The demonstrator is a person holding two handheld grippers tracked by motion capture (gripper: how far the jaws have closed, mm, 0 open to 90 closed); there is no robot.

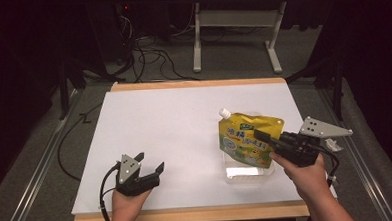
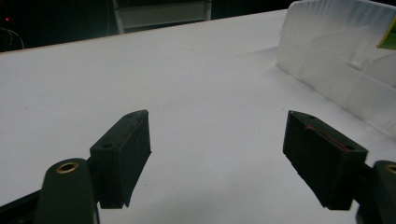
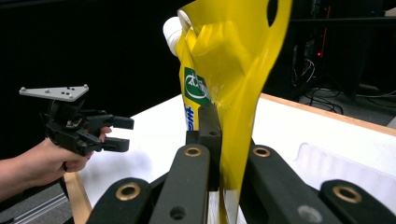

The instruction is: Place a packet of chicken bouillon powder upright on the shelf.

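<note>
High view: the right hand-held gripper (image 1: 263,136) is clamped on a yellow pouch (image 1: 249,138), holding it over a clear tray (image 1: 249,172) at the right of the worktop (image 1: 174,126). The pouch's long axis runs from the jaws up and away to its white spout (image 1: 224,112) at the far left corner. The tray lies directly below the pouch, so the next move is probably a lowering into it. The left hand-held gripper (image 1: 150,162) sits well apart at the near left, jaws wide and empty; the right hand is the nearer to the tray.

Left gripper view: the left hand-held gripper's (image 2: 219,149) jaws stand wide over bare white worktop (image 2: 187,70). The tray (image 2: 336,60) is ahead to the right, its dividers visible; the compartments seen look empty.

Right gripper view: the right hand-held gripper (image 3: 219,154) pinches the pouch (image 3: 233,70) near its lower edge, with the pouch standing upright and the spout (image 3: 172,30) on top. Part of the tray (image 3: 336,163) lies below to the right.
</note>
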